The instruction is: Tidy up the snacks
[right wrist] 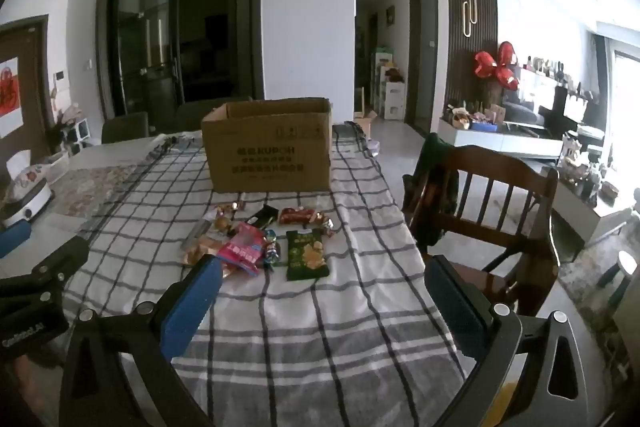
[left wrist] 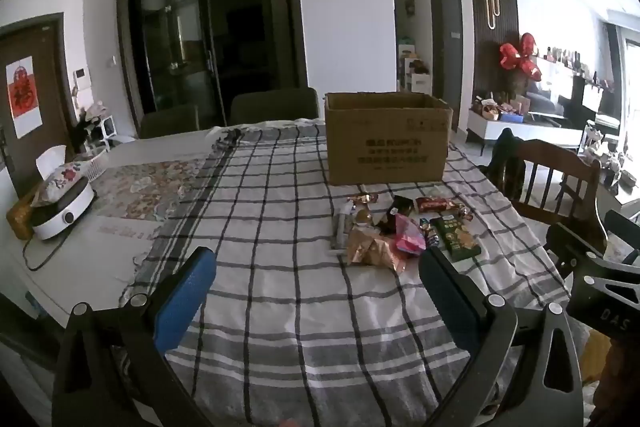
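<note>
An open cardboard box (left wrist: 386,139) stands on the checked tablecloth (left wrist: 280,307); it also shows in the right wrist view (right wrist: 270,147). In front of it lies a pile of snacks: a green packet (left wrist: 456,237) (right wrist: 306,253), a pink packet (left wrist: 408,239) (right wrist: 244,251), a red bar (left wrist: 436,203) (right wrist: 298,215), a golden bag (left wrist: 370,249) and small candies. My left gripper (left wrist: 318,273) is open and empty, near side of the pile. My right gripper (right wrist: 324,281) is open and empty, just before the pile.
A wooden chair (right wrist: 484,211) stands at the table's right edge. A white appliance (left wrist: 60,207) with a floral cloth sits at the left on a flowered mat. Dark chairs (left wrist: 276,105) stand behind the table.
</note>
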A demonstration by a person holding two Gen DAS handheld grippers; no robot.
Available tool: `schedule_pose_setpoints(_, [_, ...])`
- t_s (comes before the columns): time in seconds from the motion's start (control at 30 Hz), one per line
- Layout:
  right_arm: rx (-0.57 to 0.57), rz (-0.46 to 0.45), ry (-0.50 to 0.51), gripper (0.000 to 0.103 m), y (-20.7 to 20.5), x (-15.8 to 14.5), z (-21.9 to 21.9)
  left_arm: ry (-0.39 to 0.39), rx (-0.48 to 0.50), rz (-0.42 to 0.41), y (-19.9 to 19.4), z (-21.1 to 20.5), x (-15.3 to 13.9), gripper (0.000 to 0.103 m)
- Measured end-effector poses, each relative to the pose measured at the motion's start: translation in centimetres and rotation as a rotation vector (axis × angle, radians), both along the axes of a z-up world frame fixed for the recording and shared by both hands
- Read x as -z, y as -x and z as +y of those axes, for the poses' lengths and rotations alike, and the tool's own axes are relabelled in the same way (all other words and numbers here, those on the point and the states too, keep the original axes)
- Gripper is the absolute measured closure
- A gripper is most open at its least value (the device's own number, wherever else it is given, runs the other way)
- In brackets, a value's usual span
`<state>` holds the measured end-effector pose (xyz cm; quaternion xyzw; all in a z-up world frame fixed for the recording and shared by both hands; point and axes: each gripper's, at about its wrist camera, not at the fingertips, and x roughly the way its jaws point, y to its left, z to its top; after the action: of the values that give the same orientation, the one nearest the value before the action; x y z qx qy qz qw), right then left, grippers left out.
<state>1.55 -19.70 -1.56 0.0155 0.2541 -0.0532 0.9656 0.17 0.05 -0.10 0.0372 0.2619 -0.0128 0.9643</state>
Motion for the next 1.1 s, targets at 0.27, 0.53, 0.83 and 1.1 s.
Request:
schedule_pose_setpoints(0.27, [0.0,-0.004,-0.002,0.001,0.0,0.0,0.0,0.002,0.007,0.0,0.1,0.1,-0.3,0.0])
schedule_pose_setpoints(0.53, [-0.001,-0.005,-0.004,0.001,0.1,-0.1,-0.1,-0.001,0.005,-0.012,0.0,0.1,-1.0,0.0])
schedule_pose_setpoints(0.83, [-0.001,-0.004,-0.006,0.001,0.1,0.0,-0.1,-0.003,0.004,-0.02,0.3,0.0,-0.8,0.0])
schedule_pose_setpoints(1.1, [-0.001,-0.005,-0.005,0.001,0.1,0.0,0.0,-0.002,0.004,-0.021,0.4,-0.1,-0.9,0.0])
